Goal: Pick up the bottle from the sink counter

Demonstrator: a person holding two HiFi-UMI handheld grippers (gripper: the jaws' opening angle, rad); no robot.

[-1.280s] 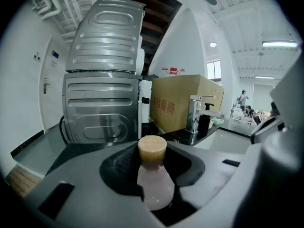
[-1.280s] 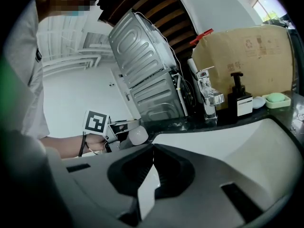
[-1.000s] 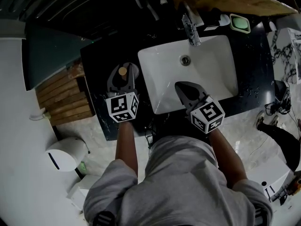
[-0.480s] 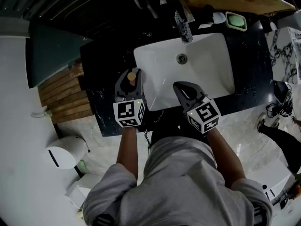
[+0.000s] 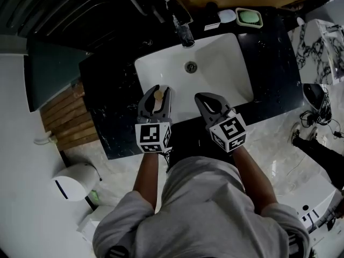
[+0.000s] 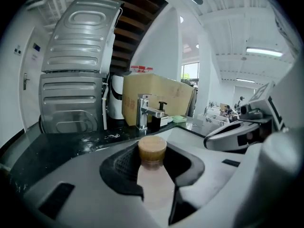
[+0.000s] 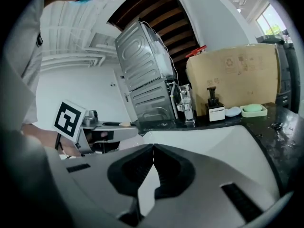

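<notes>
One bottle (image 5: pixel 158 95) clamped in the left gripper (image 5: pixel 156 102) over the sink (image 5: pixel 226 63), right gripper (image 5: pixel 201 97) together, empty, faucet (image 5: pixel 184 32) beyond.

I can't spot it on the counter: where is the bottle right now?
In the head view the bottle is clamped in the left tongs, held over the near left edge of the white sink.
</notes>
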